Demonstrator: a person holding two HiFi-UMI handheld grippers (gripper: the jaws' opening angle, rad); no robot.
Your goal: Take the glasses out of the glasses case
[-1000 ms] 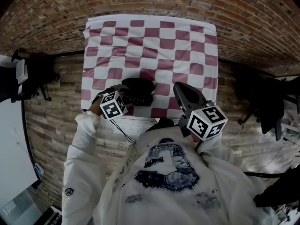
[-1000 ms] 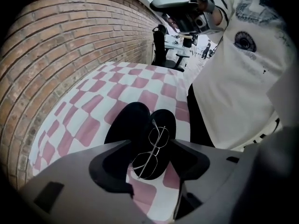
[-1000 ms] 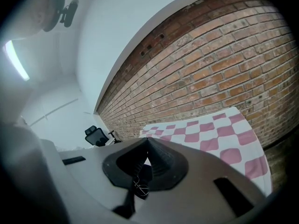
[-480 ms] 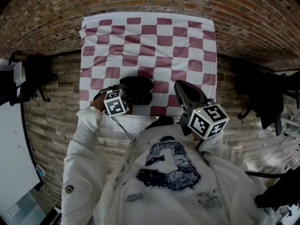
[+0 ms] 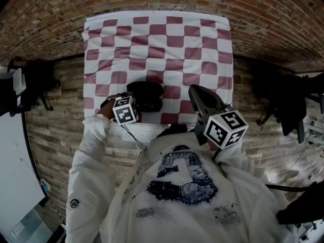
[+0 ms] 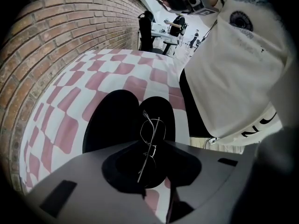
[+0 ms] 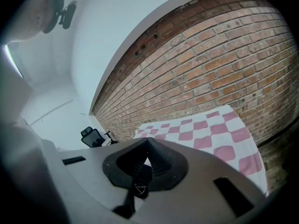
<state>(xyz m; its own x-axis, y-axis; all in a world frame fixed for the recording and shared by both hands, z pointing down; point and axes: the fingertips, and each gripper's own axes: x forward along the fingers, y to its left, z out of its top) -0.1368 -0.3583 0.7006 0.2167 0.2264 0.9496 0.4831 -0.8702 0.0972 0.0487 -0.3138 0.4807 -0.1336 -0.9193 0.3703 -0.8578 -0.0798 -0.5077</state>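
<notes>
The black glasses case [image 5: 146, 94] lies open near the front of the checkered cloth, both halves [image 6: 112, 120] showing in the left gripper view. Thin wire-framed glasses [image 6: 152, 130] stand over its right half. My left gripper [image 6: 152, 146] points steeply down at the case. Its jaws have just been closing, and they now hold the glasses by the frame's rims. In the head view its marker cube [image 5: 125, 110] sits at the case's near left corner. My right gripper [image 5: 196, 94] hovers right of the case, shut and empty [image 7: 147, 143].
The red-and-white checkered cloth [image 5: 157, 39] covers a small table standing on a brick-patterned floor. Dark chairs and gear stand at the left [image 5: 35, 80] and right [image 5: 288, 105]. The person's white sweatshirt [image 5: 177, 196] fills the near side.
The left gripper's cube has edged a little closer to the case. The right gripper holds its place. The case lies where it was.
</notes>
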